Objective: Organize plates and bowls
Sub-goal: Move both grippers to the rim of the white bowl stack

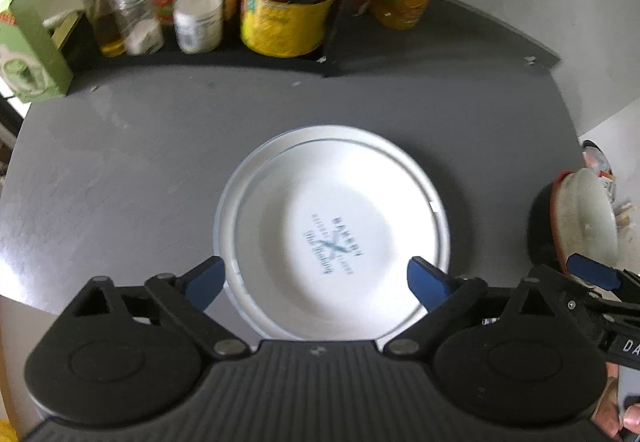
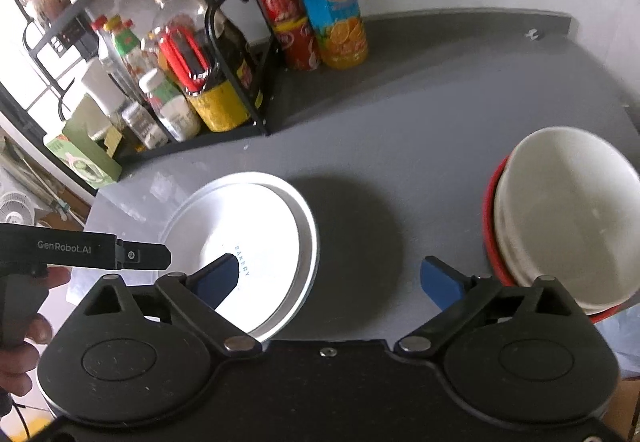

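Note:
Two white plates are stacked on the grey table (image 1: 140, 161). The smaller, with blue "BAKERY" print (image 1: 332, 226), lies on a wider one (image 1: 340, 133). My left gripper (image 1: 318, 282) hovers open over the stack's near edge, one blue finger on each side, touching nothing. In the right wrist view the plate stack (image 2: 256, 226) is at the left and a white bowl (image 2: 568, 209) sits nested in a red bowl (image 2: 490, 226) at the right. My right gripper (image 2: 330, 280) is open over bare table between them. The bowls (image 1: 580, 217) also show in the left wrist view.
A black wire rack (image 2: 240, 53) at the back holds several bottles and jars (image 1: 200, 1). An orange juice bottle (image 2: 332, 1) and cola cans (image 2: 288, 21) stand beside it, and a green box (image 1: 28, 49) at the far left. A hand (image 2: 24, 322) holds the left gripper's housing (image 2: 64, 252).

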Available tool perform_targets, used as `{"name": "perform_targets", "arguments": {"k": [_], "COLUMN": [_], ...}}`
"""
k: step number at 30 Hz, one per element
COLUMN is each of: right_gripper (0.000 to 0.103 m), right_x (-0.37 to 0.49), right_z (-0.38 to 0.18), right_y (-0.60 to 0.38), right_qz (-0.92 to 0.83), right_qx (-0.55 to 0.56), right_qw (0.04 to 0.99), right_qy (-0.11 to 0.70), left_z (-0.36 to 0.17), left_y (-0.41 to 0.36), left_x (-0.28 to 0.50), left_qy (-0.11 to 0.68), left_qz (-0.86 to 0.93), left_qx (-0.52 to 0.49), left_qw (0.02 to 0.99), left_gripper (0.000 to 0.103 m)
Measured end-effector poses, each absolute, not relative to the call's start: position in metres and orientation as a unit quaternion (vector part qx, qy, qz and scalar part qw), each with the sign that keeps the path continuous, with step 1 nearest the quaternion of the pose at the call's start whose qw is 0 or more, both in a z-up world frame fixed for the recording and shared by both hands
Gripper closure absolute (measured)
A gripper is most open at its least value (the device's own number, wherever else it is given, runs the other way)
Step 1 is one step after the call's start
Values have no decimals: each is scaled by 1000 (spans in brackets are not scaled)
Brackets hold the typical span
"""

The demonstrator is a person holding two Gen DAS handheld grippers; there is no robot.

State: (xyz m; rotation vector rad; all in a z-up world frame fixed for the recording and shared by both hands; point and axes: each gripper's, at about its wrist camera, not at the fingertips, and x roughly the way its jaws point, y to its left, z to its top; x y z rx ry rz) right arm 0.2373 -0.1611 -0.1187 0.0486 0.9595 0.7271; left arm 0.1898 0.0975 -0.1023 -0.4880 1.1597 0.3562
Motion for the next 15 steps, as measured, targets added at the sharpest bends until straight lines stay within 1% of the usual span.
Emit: {"name": "perform_targets", "arguments": {"k": [4,15], "right_gripper": [5,3], "right_x": [244,260], "right_z": [-110,-89], "right_y": [-181,-233], "right_qz": [351,368], "right_qx": [31,33], "right_qw": [823,831], "right_qy": [446,415], "left_z": [-87,-61], "left_y": [80,29], "left_x": [197,218], "left_qy": [535,522], "left_qz": [154,133], "left_qx": [-223,-220], "left_qw": [801,813], "left_gripper": [1,1]}}
